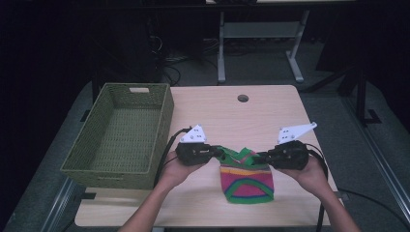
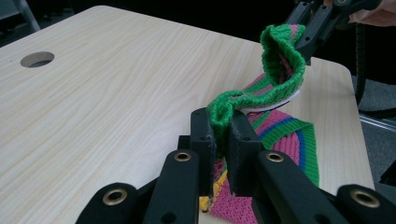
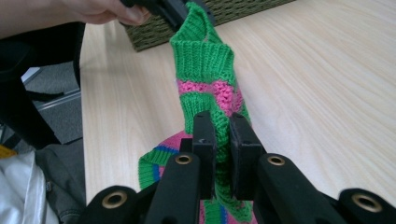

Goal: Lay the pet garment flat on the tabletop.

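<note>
Your left tool (image 1: 218,153) and right tool (image 1: 261,156) each pinch the green cuff of the knitted striped sock (image 1: 246,181), jaws nearly closed on it, the sock hanging between them onto the table (image 1: 270,106). Bare tabletop lies beyond both tools; the green wicker basket (image 1: 118,166) sits just outside your left tool.

High view overlooks table (image 1: 270,104); gripper views face each other closely.
</note>
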### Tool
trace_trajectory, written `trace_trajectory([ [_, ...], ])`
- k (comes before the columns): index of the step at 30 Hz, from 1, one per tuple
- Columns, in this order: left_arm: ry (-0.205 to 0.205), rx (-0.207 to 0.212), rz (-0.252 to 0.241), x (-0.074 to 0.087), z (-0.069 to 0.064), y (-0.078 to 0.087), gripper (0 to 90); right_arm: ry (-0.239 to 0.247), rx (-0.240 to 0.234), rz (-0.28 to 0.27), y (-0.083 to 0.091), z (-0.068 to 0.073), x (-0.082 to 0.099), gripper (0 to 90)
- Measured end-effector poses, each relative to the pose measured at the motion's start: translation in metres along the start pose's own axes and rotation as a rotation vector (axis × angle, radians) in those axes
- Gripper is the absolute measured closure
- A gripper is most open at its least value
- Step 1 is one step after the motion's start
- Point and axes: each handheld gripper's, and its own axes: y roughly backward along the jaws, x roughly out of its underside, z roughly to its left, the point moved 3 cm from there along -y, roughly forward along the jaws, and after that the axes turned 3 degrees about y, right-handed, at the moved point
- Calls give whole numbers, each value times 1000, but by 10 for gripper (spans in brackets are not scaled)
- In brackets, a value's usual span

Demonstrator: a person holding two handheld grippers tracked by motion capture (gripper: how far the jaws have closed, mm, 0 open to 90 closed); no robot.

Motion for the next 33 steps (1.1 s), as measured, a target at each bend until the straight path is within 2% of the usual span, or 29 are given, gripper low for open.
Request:
trace_trajectory([
  [7,15,-7,-6,-2,10,-5,825,-9,19,8,-2,-13,-6,822],
  [11,40,-15,-16,-3,14,-9,824,-15,34,15,-4,-22,-8,821],
  [15,74,-26,-7,-4,24,-20,823,-48,54,32,-10,-38,-6,821],
  [16,74,-26,-7,-4,24,-20,823,-48,54,32,-10,-38,-6,821],
  [17,80,-31,-4,-4,26,-23,823,-63,65,40,-12,-45,-5,821],
  [27,119,-66,15,-4,40,-41,823,-109,95,54,-18,-66,2,815],
  [29,124,-91,23,-7,44,-47,807,-136,127,46,-21,-75,3,738],
  [30,128,-111,20,-9,46,-49,753,-160,146,50,-22,-79,2,688],
  [31,139,-127,12,-11,48,-51,650,-201,171,49,-23,-87,2,604],
  [32,156,-138,9,-13,49,-53,650,-201,171,49,-23,-87,2,604],
  [33,169,-153,5,-15,52,-55,589,-226,186,47,-23,-93,2,573],
])
